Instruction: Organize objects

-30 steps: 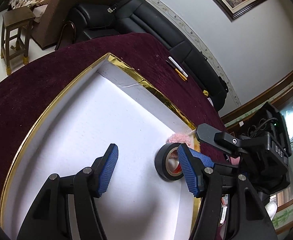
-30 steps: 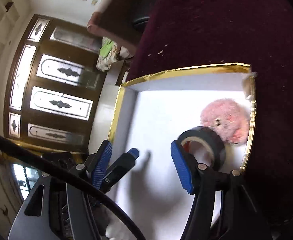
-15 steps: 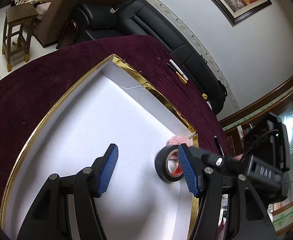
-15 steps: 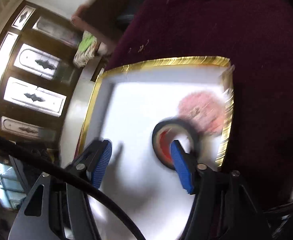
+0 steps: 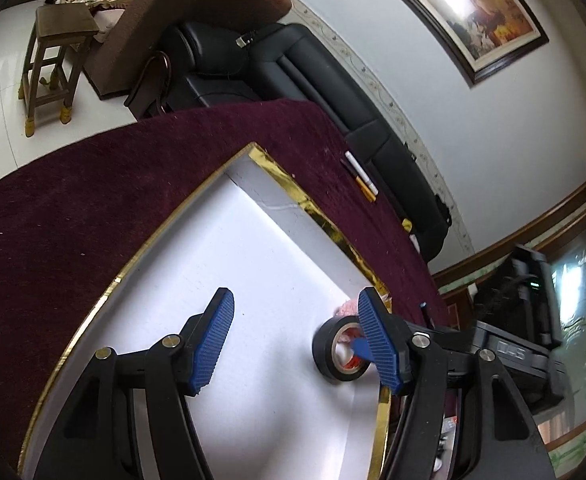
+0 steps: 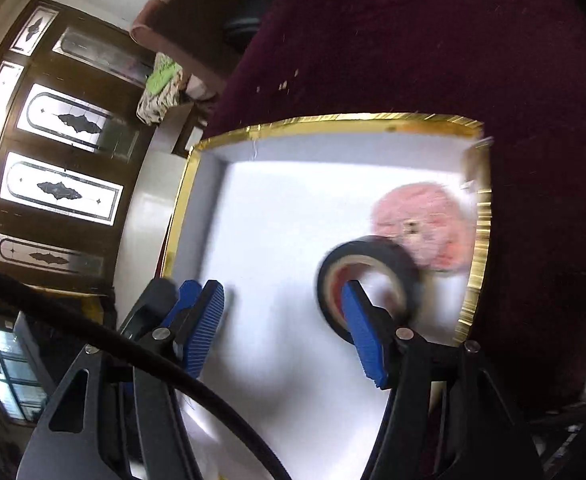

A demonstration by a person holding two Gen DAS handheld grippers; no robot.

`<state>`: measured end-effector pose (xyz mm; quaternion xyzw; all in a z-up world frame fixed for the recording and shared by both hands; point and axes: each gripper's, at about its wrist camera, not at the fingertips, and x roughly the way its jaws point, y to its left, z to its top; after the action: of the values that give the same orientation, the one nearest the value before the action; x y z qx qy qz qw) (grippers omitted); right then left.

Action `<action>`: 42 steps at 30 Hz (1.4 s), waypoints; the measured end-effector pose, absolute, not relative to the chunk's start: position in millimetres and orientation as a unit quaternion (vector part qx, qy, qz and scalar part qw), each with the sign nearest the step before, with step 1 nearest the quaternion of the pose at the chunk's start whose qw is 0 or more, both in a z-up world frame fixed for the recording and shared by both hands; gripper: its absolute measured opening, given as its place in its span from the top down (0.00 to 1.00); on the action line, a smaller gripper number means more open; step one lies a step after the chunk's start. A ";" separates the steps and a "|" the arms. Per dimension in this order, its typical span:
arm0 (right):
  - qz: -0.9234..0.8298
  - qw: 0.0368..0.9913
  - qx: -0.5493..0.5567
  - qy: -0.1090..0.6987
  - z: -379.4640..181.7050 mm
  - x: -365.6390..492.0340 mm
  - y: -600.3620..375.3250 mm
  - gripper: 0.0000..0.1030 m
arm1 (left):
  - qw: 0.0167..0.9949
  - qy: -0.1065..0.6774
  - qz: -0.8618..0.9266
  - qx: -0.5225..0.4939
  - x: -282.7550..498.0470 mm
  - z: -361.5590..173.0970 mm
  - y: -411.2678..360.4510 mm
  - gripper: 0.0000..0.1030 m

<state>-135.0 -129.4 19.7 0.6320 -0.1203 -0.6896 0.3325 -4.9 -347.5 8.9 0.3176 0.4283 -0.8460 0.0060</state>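
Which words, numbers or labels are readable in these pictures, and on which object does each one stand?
White characters on the black device behind the left gripper: blurred, not readable.
Red inner label of the black tape roll: no readable text.
Framed painting: no text visible.
Right gripper: no markings.

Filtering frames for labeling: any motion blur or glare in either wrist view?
Left wrist: mostly sharp, tape roll crisp, glare on framed picture. Right wrist: motion blur smears tape roll and pink plush toy; windows blown out.
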 end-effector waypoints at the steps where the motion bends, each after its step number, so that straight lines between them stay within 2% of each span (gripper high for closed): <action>1: -0.686 0.322 0.643 -0.114 14.6 -137.0 -136.0 0.39 | 0.006 0.429 -0.847 0.315 -3.6 8.5 -349.2 0.43; 5: -0.678 0.309 0.655 -0.125 6.4 -149.8 -154.6 0.39 | -0.001 0.429 -0.847 0.313 -5.5 8.0 -349.8 0.43; 12: -0.719 0.302 0.612 -0.133 27.7 -178.2 -156.8 0.39 | -0.007 0.431 -0.844 0.319 -7.9 4.4 -351.8 0.43; 17: -0.730 0.311 0.591 -0.148 40.5 -159.4 -131.3 0.39 | -0.007 0.427 -0.843 0.328 -8.6 3.7 -349.2 0.43; 21: -0.759 0.303 0.556 -0.150 63.3 -133.3 -96.3 0.39 | -0.012 0.403 -0.845 0.351 -11.5 3.7 -337.8 0.43; 25: -0.809 0.291 0.496 -0.119 97.2 -82.7 -43.1 0.39 | -0.024 0.352 -0.852 0.386 -14.4 6.5 -315.7 0.43; 31: -0.904 0.210 0.369 -0.054 138.3 17.7 50.2 0.39 | -0.056 0.303 -0.847 0.433 -8.9 6.3 -289.1 0.43; 32: -0.925 0.182 0.332 -0.041 142.7 40.4 65.4 0.33 | -0.052 0.294 -0.847 0.441 -6.5 6.5 -286.4 0.43; 33: -0.935 0.165 0.311 -0.034 145.3 52.6 72.5 0.18 | -0.048 0.283 -0.848 0.445 -5.0 7.9 -283.3 0.43; 34: -0.950 0.144 0.276 -0.032 144.6 70.5 89.6 0.13 | -0.049 0.269 -0.852 0.446 -3.1 10.8 -278.3 0.43; 36: -0.955 0.133 0.261 -0.053 134.7 79.5 115.5 0.12 | -0.037 0.220 -0.874 0.431 3.2 27.5 -263.7 0.43; 37: -0.948 0.116 0.288 -0.076 123.2 76.7 132.0 0.12 | -0.033 0.190 -0.888 0.418 8.0 39.0 -252.5 0.43; 40: -0.912 0.126 0.345 -0.184 91.3 69.1 175.8 0.12 | -0.061 0.140 -0.906 0.395 23.3 69.5 -213.9 0.43; 42: -0.906 0.117 0.356 -0.199 80.6 69.6 187.8 0.12 | -0.077 0.114 -0.910 0.392 30.6 79.1 -188.5 0.43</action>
<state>69.6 187.8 80.6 0.3561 -0.1989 -0.9056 0.1165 30.6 -188.5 79.1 0.3917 0.1138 -0.9098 -0.0769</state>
